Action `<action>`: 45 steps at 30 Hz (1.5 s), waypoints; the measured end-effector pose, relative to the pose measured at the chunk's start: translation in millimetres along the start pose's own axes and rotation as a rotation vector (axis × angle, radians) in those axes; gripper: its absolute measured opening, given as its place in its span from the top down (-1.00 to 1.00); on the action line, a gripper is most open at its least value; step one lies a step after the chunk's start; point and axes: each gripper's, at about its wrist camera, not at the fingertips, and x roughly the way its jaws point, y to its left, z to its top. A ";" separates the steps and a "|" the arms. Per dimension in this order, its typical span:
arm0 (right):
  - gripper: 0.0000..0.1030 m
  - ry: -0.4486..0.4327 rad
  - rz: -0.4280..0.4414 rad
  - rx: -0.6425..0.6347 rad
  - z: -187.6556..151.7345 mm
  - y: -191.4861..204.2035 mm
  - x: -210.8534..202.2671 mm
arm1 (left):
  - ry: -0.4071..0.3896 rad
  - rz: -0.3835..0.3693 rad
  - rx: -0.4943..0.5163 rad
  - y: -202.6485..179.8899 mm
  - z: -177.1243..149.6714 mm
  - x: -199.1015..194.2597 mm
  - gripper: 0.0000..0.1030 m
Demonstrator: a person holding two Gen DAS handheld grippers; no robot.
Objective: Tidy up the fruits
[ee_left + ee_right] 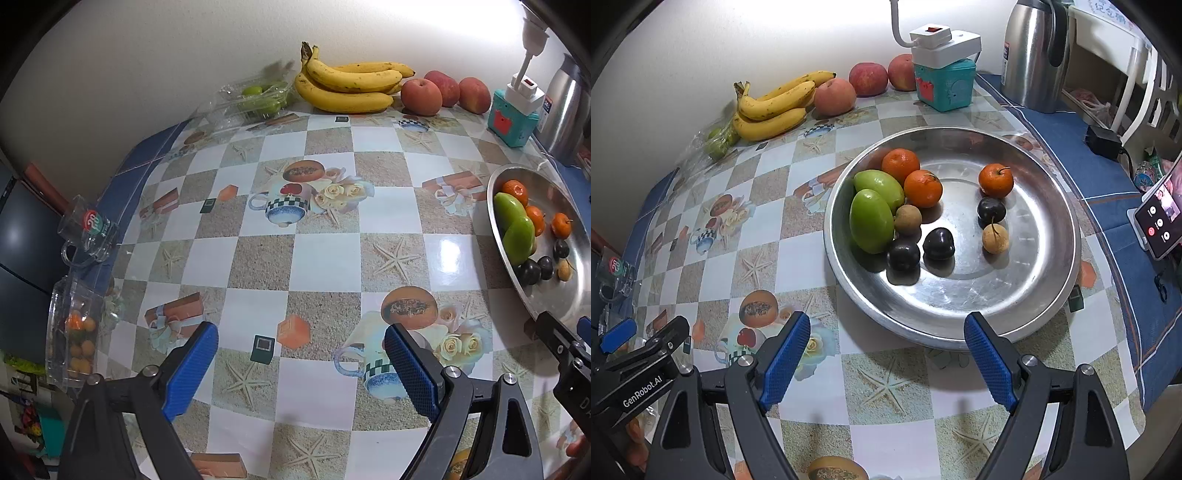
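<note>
Both grippers are wide open and empty. The right gripper (886,363) faces the tray (1067,236) directly; the left gripper (301,369) has it far right.

Surface: table (894,435), checkered oilcloth.
On it: metal basin (997,317); bananas (351,88); three apples (421,96); teal box (945,88); kettle (1034,55).

Left gripper (301,354) hovers over checkered tablecloth (325,254), blue pads wide apart, nothing between
Banana bunch (351,86) by back wall, three apples (443,92) just beside
Metal dish (576,295) at right edge: oranges (515,192), green mangoes (515,229), dark plums (539,267)
Clear box of small orange fruits (79,339) at left edge, glass mug (90,230) behind it
</note>
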 end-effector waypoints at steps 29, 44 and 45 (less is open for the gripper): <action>-0.67 0.002 0.001 0.002 1.2 -1.0 -0.4 | 0.007 -0.008 -0.017 3.3 1.1 3.3 -0.81; -0.67 0.006 0.002 0.002 1.1 -0.5 1.0 | 0.013 -0.015 -0.018 1.7 1.6 4.3 -0.81; -0.67 0.005 0.002 0.002 1.0 -0.5 1.2 | 0.015 -0.016 -0.019 1.5 1.8 4.5 -0.81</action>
